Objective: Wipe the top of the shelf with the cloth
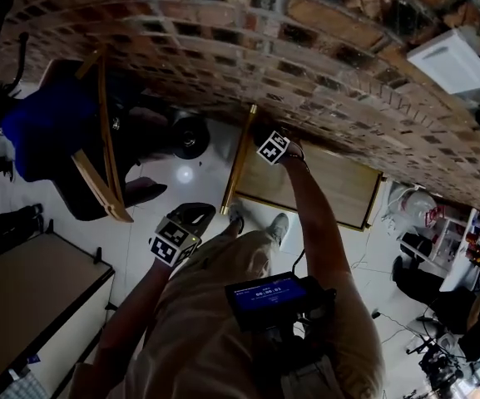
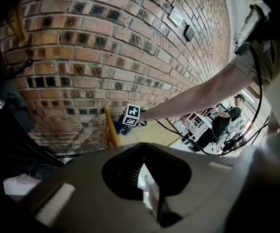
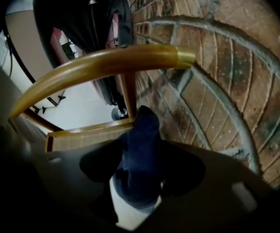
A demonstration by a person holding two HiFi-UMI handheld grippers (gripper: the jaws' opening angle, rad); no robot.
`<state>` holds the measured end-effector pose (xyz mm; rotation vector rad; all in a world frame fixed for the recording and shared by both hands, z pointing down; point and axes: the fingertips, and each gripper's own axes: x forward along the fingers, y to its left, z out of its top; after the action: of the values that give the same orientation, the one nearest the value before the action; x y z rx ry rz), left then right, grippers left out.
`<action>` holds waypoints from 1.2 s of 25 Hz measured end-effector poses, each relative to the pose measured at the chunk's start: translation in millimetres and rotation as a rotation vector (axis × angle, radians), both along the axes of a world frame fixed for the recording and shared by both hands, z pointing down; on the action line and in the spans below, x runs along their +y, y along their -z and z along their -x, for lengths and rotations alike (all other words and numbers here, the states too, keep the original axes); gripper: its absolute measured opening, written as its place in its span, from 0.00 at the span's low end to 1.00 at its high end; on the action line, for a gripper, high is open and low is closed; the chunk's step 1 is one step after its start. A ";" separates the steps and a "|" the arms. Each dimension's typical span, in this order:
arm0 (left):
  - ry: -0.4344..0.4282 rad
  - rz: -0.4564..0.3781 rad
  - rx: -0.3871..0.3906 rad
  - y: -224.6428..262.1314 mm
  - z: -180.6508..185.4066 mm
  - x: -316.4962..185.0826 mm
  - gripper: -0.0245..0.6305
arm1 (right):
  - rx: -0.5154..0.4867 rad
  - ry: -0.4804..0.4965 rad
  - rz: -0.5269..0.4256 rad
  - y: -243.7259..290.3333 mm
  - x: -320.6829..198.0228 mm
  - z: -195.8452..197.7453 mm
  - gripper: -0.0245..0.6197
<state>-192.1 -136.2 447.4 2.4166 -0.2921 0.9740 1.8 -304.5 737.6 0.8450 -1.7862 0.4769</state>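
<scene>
Writing is scarce: the blue screen (image 1: 266,296) on your chest shows a line of digits too small to read, and the cube on each gripper has only black and white squares. Your right gripper (image 1: 273,145) has its jaws set wide around the dark blue cloth (image 3: 140,154), which is bunched between them and sticks out in front. It is over the end of the wooden shelf (image 1: 339,185), just beside the brick wall (image 1: 306,56); whether the cloth touches the top, I cannot tell. A wooden rail (image 3: 106,64) with a brass tip crosses before it. Your left gripper (image 1: 188,223) hangs apart over the white floor (image 1: 131,248), its jaws seemingly together and holding nothing. A white box (image 1: 452,61) sits on the wall.
</scene>
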 end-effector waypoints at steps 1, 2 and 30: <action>0.008 0.006 -0.006 -1.0 3.1 -0.8 0.04 | -0.016 -0.005 -0.010 0.8 -1.6 2.3 0.43; 0.017 0.010 -0.011 -1.8 5.7 -1.8 0.04 | -0.030 -0.015 -0.015 0.3 -3.3 4.0 0.43; -0.012 -0.010 -0.032 9.8 -130.2 45.6 0.04 | 0.056 -0.292 0.080 -39.7 143.2 -216.5 0.15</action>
<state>-61.9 -90.6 437.6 2.4161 -0.2945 1.0202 218.2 -161.3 777.3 1.0574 -1.5884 0.7020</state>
